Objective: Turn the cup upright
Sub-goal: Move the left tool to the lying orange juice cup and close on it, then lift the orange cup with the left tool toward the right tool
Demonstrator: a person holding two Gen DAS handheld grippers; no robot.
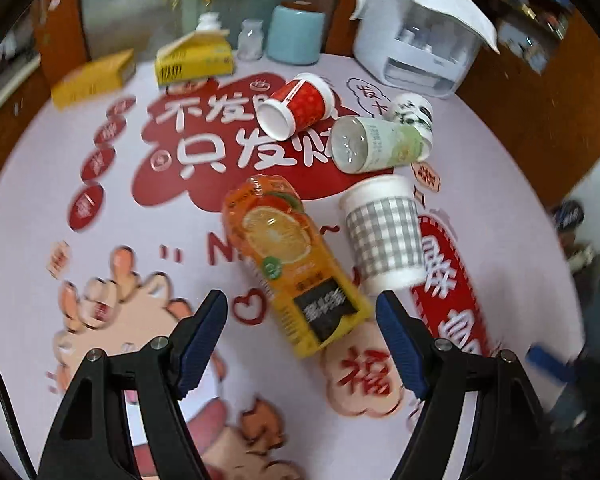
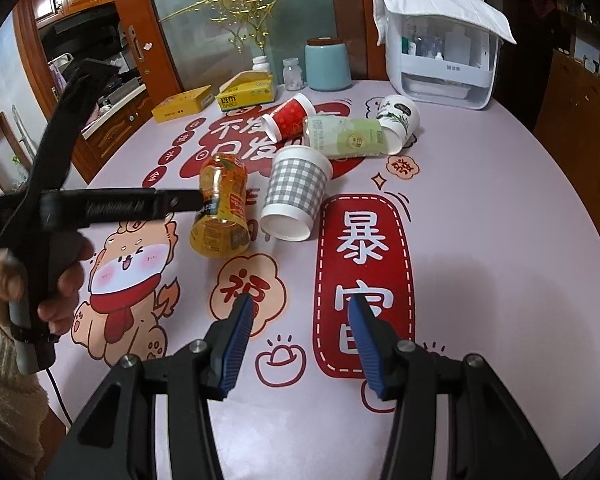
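Note:
Several cups lie on their sides on the printed table cover: an orange juice cup, a grey checked cup, a red cup, a pale green cup and a white panda cup. My left gripper is open, its jaws either side of the orange cup's near end, just above it. From the right wrist view it reaches in from the left over that cup. My right gripper is open and empty, well short of the cups.
At the table's back stand two yellow boxes, a small jar, a teal canister and a white appliance under a cloth. A wooden door and cabinets lie behind.

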